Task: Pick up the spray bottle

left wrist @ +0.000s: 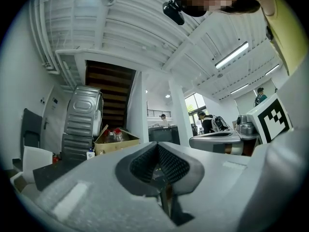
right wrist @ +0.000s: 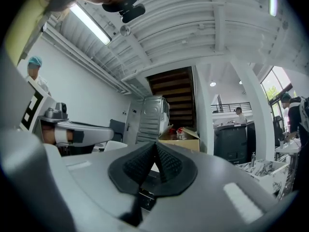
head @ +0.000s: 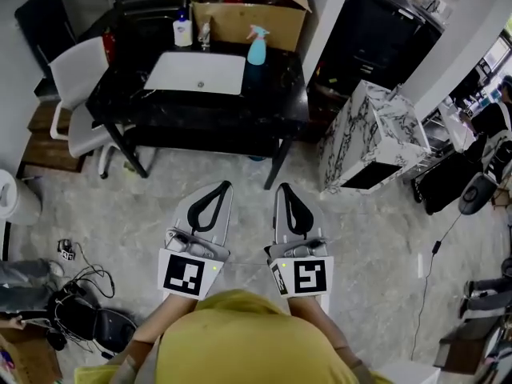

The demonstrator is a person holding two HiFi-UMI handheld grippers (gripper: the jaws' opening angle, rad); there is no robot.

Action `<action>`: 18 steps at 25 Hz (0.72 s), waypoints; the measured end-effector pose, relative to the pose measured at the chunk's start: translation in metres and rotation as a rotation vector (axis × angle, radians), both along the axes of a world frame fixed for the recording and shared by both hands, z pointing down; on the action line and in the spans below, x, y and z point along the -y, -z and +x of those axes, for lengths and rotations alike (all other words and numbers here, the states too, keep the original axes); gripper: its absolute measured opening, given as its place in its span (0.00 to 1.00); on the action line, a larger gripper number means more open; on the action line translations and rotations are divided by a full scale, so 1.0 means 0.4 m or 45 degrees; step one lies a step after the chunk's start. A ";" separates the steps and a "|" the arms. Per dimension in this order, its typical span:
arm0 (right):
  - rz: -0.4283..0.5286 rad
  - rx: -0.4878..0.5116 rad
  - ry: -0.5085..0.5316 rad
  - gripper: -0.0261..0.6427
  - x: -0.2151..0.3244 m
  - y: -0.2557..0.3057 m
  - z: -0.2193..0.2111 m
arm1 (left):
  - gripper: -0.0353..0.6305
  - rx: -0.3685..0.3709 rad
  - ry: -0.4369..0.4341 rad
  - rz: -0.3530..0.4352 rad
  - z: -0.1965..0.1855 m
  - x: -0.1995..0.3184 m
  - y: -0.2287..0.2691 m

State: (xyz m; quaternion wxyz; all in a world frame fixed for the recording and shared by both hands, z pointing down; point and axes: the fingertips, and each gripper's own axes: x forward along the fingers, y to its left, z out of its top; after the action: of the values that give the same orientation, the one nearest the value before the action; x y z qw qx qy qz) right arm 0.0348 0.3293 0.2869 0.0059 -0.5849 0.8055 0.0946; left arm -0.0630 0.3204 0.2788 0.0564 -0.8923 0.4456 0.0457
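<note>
Both grippers are held side by side over the floor, and neither holds anything. The left gripper [head: 219, 186] has its fingers closed tip to tip, and the right gripper [head: 283, 189] is also pressed together with nothing between the pads.

The spray bottle [head: 257, 46], blue, stands upright on the far side of a black table [head: 200, 114]. It is well ahead of both sets of fingertips, roughly in line with the gap between the two grippers. A cardboard box [head: 250, 13] sits just behind the bottle, and a white tray [head: 196, 73] lies just beside it, ahead of the left fingers. A small white bottle [head: 182, 31] stands beyond the tray.

The table's near edge and a stretch of bare floor lie between the fingertips and the bottle.

A white chair [head: 76, 82] stands far out to the left of the left fingers. A marble-patterned cabinet [head: 372, 134] stands ahead and to the right of the right fingers. Cables [head: 80, 282] lie on the floor to the left, behind the left fingers.

The floor [head: 240, 214] is grey and stone-look. The gripper views show a white ribbed ceiling with strip lights.
</note>
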 end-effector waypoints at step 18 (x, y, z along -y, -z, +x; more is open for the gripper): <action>-0.012 -0.013 -0.180 0.05 0.465 -0.005 -0.033 | 0.06 -0.009 -0.189 -0.045 -0.020 0.498 -0.025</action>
State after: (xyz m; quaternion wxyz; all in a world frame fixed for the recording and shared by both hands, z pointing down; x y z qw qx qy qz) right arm 0.0215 0.1432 0.2888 -0.0076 -0.6400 0.7626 0.0939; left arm -0.0711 0.1212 0.2889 0.0357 -0.9236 0.3790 0.0449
